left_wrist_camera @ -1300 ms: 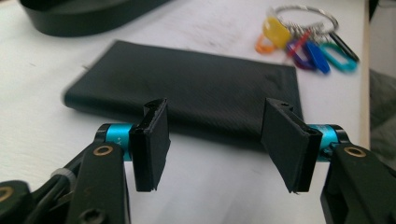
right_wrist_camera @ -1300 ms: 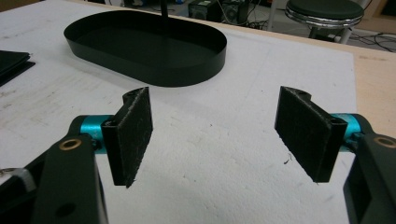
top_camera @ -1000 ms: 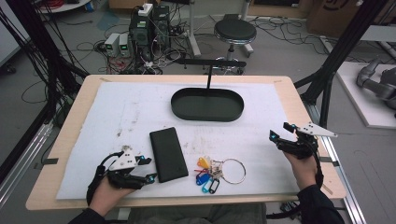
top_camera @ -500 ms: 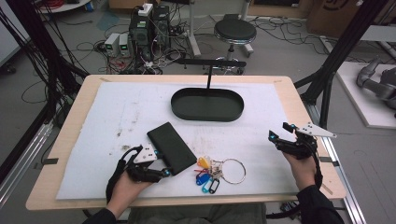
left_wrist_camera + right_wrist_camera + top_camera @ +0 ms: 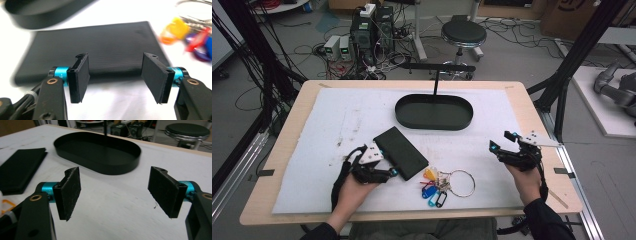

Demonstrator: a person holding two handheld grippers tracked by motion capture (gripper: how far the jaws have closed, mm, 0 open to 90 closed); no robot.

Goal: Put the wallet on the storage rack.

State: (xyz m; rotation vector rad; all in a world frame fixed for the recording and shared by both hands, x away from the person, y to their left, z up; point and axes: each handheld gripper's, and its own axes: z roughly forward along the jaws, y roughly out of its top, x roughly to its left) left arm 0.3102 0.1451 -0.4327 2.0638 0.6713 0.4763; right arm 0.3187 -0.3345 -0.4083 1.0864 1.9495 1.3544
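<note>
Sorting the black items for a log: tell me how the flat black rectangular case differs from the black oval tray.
The flat black rectangular case is a slim solid slab with straight edges; the black oval tray is a rounded open dish with a raised rim. The case lies askew near the left gripper, whose jaws stand open just short of its edge; the tray sits farther back, near no gripper. Both are black and rest on the white mat.
</note>
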